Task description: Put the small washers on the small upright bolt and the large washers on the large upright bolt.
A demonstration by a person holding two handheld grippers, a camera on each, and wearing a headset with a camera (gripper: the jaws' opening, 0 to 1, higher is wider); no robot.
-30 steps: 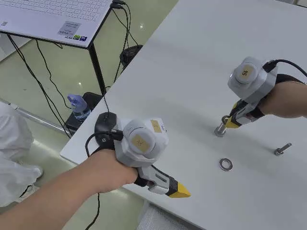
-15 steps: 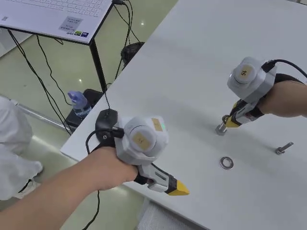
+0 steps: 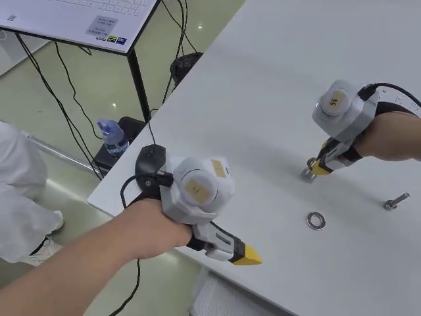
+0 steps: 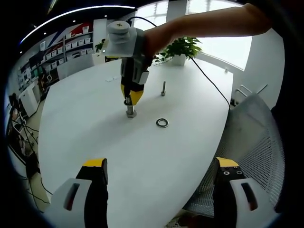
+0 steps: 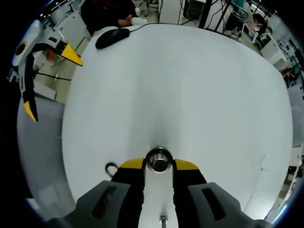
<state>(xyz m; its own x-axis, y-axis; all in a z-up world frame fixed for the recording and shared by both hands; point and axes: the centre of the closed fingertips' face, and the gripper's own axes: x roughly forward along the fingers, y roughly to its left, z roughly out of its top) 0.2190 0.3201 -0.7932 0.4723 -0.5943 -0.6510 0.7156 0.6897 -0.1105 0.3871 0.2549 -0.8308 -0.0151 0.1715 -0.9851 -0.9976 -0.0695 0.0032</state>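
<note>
The large upright bolt (image 3: 307,175) stands on the white table (image 3: 263,99). My right gripper (image 3: 318,168) hovers right over its top. Its jaws are closed on a large washer (image 5: 159,159) held flat above the bolt (image 4: 130,113). A second washer (image 3: 316,220) lies flat on the table a little nearer to me. The small bolt (image 3: 394,201) stands further right. My left gripper (image 3: 247,257) hangs at the table's near edge, its jaws wide open and nothing between them (image 4: 161,164). From there I see the right gripper (image 4: 130,97), the loose washer (image 4: 162,123) and the small bolt (image 4: 163,88).
A laptop (image 3: 79,16) sits on a black stand left of the table, with cables and a water bottle (image 3: 112,135) on the floor beneath. A black mouse-like device (image 5: 111,37) rests at the table's edge. A mesh chair (image 4: 256,142) stands close to the near edge.
The head camera has shifted a little. Both grippers stay about where they were, the right one still at the large bolt's top.
</note>
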